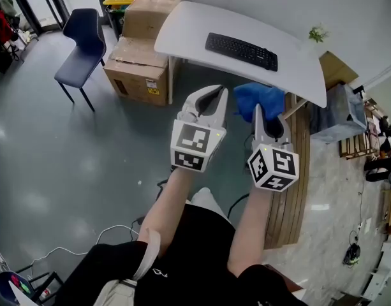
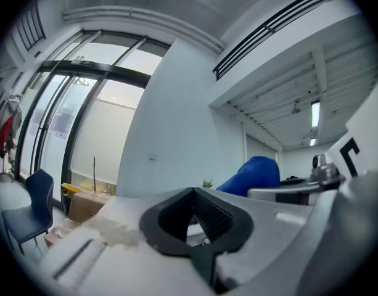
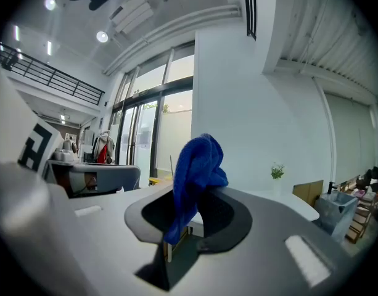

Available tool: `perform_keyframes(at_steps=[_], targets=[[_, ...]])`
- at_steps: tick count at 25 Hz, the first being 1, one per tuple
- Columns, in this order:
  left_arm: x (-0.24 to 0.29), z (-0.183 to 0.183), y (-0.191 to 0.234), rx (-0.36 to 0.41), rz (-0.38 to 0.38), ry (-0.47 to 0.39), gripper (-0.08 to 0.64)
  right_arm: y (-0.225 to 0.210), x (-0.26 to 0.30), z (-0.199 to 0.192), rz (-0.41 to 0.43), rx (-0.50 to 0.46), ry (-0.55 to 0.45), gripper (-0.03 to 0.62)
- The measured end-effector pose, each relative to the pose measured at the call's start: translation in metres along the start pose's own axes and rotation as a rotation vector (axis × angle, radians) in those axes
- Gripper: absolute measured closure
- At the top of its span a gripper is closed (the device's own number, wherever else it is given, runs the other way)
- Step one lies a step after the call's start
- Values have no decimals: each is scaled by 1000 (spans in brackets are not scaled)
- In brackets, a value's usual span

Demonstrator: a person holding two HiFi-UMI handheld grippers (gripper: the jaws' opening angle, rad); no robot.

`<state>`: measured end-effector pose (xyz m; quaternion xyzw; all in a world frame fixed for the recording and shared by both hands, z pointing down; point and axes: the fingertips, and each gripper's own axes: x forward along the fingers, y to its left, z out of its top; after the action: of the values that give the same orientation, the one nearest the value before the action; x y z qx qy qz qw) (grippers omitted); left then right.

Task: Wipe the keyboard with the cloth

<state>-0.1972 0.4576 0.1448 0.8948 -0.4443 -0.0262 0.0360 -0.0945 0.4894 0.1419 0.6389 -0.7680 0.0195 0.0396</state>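
Note:
A black keyboard (image 1: 241,50) lies on the white table (image 1: 182,30) at the top of the head view, well ahead of both grippers. My right gripper (image 1: 263,111) is shut on a blue cloth (image 1: 259,98), held in the air short of the table's near edge. In the right gripper view the cloth (image 3: 198,165) bunches up out of the jaws of the right gripper (image 3: 187,197). My left gripper (image 1: 212,93) is beside it, shut with nothing in it. The left gripper view shows the left gripper (image 2: 195,193) with its jaws together, and the cloth (image 2: 253,172) off to the right.
Cardboard boxes (image 1: 141,69) stand under the table's left end, with a dark blue chair (image 1: 83,43) further left. A small plant (image 1: 317,34) sits on the table's right end. A wooden slatted bench (image 1: 294,171) and a grey bin (image 1: 339,113) are on the right. Cables lie on the floor.

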Motion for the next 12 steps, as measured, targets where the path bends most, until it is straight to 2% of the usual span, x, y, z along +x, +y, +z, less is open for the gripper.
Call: perform_keyframes(at_steps=[7,12], targets=[[31,-9,-7,1,-29,19,564,-30,18,-5,-32,18,9,509],[69,-14,11,19,-13,29,564,-51,58,-9,-23,38,3,509]])
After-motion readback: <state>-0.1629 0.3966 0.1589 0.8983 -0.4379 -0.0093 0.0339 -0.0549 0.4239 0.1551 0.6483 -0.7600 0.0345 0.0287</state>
